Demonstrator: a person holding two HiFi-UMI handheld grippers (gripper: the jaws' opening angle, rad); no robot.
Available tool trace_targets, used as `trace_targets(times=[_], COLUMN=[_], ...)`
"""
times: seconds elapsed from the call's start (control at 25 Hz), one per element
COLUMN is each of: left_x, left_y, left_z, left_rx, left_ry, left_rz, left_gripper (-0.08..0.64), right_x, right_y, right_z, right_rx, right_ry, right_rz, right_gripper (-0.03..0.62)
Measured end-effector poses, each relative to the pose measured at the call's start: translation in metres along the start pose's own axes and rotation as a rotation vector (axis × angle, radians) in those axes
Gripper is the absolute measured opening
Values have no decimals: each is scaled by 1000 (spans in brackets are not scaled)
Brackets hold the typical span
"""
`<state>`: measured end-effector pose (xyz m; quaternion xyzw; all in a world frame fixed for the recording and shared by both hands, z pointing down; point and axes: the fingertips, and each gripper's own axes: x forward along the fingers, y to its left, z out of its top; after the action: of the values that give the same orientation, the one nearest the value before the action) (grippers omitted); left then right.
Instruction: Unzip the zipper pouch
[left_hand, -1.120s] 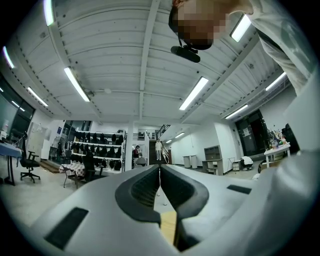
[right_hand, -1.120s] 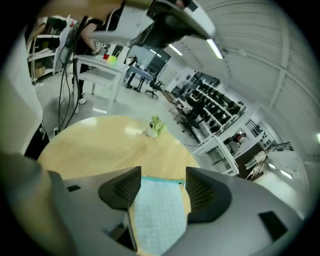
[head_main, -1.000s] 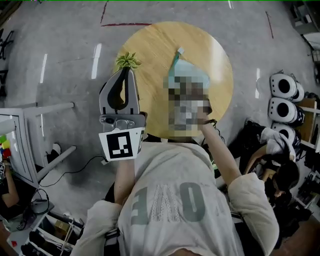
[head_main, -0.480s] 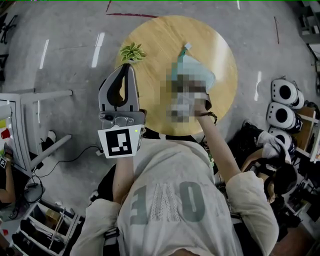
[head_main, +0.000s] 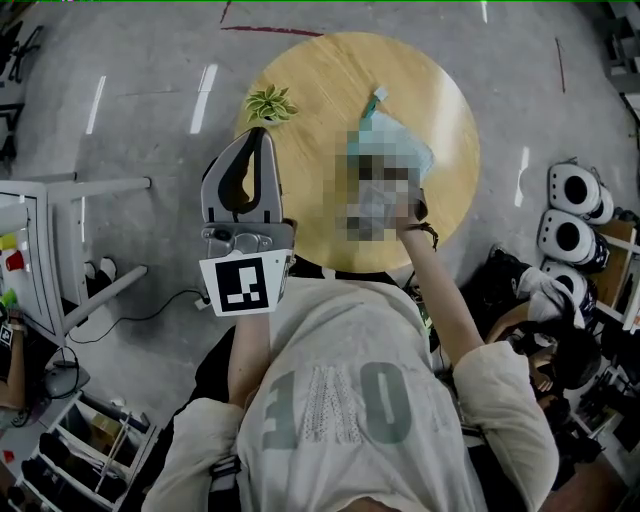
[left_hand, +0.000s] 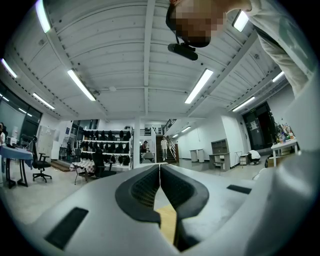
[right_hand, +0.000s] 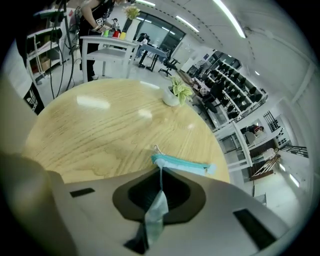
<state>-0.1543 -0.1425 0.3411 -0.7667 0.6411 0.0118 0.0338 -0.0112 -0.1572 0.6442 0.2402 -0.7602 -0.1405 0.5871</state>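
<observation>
The teal fabric zipper pouch (head_main: 400, 148) lies on the right half of the round pale wooden table (head_main: 320, 90). The right gripper (right_hand: 160, 174) has just closed its jaws on its cloth near one zipper end, while the left gripper (left_hand: 160, 169) hovers pinched shut on nothing. The pouch looks light, limp and likely to bunch or slide, so it probably needs that end pinned while the small pull is drawn.

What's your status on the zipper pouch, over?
Right gripper just closed, pinching zipper pouch fabric. Left gripper shut, empty, clear of it. Pouch on round table, zipper looks closed. Potted plant well clear.
</observation>
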Motion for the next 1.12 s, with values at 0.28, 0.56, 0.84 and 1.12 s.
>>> trace_targets(times=[0.28, 0.56, 0.84, 1.12], left_x=[8, 26, 28, 21], left_y=[2, -29, -69, -99], left_z=[3, 17, 47, 78], left_rx=[7, -119, -347, -489], left_ry=[-13, -32, -124, -230], left_rz=[-37, -192, -458, -681], left_gripper=[28, 29, 31, 123], right_x=[-44, -137, -237, -296], right_y=[-52, -119, -151, -156], right_z=[18, 38, 67, 77], right_rx=[136, 233, 242, 285], right_ry=[-113, -340, -625, -806], right_rz=[-106, -278, -382, -320], right_gripper=[34, 32, 32, 34])
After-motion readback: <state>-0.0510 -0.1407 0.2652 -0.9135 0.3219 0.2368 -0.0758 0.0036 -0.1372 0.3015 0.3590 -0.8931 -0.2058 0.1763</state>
